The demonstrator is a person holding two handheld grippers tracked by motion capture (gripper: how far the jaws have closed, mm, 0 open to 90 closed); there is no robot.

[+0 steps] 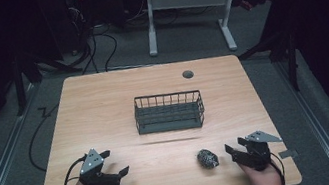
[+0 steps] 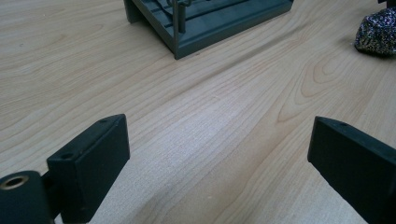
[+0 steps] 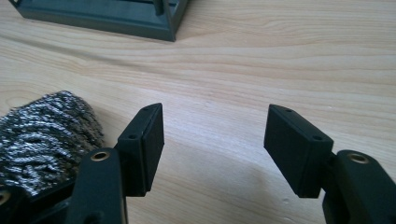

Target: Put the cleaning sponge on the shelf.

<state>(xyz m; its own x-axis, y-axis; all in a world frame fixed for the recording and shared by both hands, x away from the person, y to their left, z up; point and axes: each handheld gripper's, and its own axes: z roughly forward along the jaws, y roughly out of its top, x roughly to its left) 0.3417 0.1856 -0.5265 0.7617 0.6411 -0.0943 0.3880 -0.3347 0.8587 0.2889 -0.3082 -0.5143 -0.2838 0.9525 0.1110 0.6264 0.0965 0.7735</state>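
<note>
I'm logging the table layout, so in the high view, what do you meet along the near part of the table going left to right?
left gripper → steel-wool scrubber → right gripper

The high view looks forward and down from above the desk's [image 1: 105, 112] near edge. Each tool camera sits low over the wood, facing the far edge. All three views share the wire basket [image 1: 169, 112] and the scouring ball [image 1: 207, 159].

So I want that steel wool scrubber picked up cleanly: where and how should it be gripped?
Grip the steel wool scrubber across its rounded middle, coming from above with the right gripper, which sits open beside it. It is a compact, springy lump lying free on the table.
</note>
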